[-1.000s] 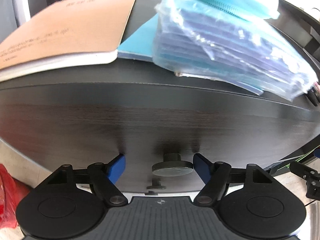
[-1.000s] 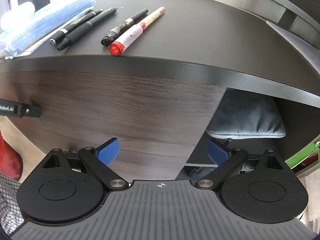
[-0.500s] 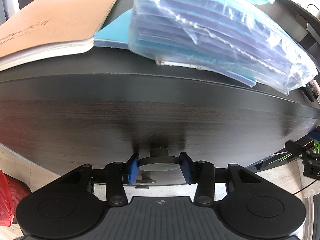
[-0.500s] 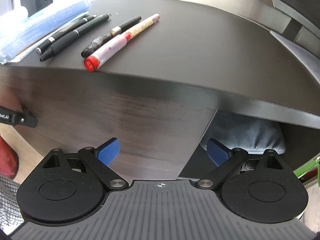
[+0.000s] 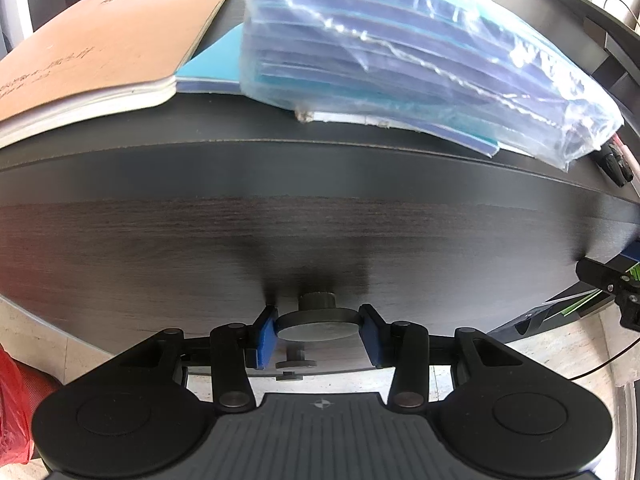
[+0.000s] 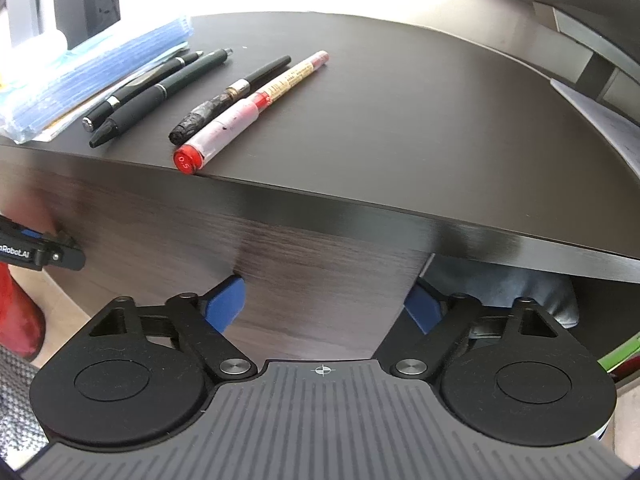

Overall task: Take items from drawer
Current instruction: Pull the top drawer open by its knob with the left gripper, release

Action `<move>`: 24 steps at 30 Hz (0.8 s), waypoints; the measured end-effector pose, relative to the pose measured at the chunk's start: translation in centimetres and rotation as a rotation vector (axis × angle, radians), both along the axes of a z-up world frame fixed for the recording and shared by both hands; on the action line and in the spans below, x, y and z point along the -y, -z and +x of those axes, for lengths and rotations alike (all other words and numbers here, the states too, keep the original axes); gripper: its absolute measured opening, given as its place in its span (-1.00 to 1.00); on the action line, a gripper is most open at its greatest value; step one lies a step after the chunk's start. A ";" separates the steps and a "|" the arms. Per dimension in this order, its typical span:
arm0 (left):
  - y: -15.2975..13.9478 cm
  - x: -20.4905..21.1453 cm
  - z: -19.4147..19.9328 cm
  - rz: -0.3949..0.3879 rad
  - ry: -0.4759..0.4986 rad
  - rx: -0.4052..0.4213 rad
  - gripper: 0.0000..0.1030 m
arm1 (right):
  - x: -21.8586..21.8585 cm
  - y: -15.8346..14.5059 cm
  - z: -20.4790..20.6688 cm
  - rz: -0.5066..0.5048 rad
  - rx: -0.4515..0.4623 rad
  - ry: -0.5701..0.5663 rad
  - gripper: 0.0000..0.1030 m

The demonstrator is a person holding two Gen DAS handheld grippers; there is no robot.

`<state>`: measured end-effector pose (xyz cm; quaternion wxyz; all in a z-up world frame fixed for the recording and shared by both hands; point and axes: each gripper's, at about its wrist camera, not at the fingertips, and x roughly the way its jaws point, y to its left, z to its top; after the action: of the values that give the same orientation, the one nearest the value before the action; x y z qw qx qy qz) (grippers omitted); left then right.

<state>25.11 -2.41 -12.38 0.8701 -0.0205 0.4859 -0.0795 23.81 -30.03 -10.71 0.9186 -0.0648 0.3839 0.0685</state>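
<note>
- My left gripper has its blue pads pinched on the round knob of the drawer front, which sits flush under the bench.
- The drawer is shut, its contents hidden; pens and a notebook lie on top.
- My right gripper hangs wide apart, holding nothing.
- Opening or closing, I can't judge from here.

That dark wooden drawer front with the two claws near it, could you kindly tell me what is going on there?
A person is working two handheld claws at a dark wooden desk. The left claw is shut on the round grey drawer knob, and the dark wood-grain drawer front looks closed. The right claw hangs open beside the drawer front's right edge, holding nothing. On the desk top lie a brown paper-covered notebook, a clear plastic bag of blue folders and several pens.
</note>
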 end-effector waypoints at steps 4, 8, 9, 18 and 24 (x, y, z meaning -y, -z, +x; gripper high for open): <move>0.0 0.2 -0.9 0.021 0.022 0.012 -0.20 | 0.2 -0.2 0.0 -0.007 -0.009 -0.008 0.56; 0.5 1.4 -1.4 0.029 0.028 0.012 -0.20 | 0.2 -0.2 -0.3 -0.023 -0.013 -0.017 0.52; 0.5 1.4 -1.6 0.033 0.031 0.013 -0.20 | 0.1 -0.2 -0.4 -0.031 -0.014 -0.020 0.52; 0.7 2.1 -3.7 0.059 0.051 0.020 -0.20 | -0.2 -0.2 -1.9 -0.062 -0.025 -0.027 0.53; 0.7 2.3 -5.9 0.060 0.063 0.010 -0.20 | -0.4 -0.3 -3.9 -0.080 -0.041 -0.036 0.53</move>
<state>19.24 -4.74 -13.09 0.8698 0.0211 0.4843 -0.0922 19.94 -29.63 -10.45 0.9057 -0.1069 0.4040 0.0708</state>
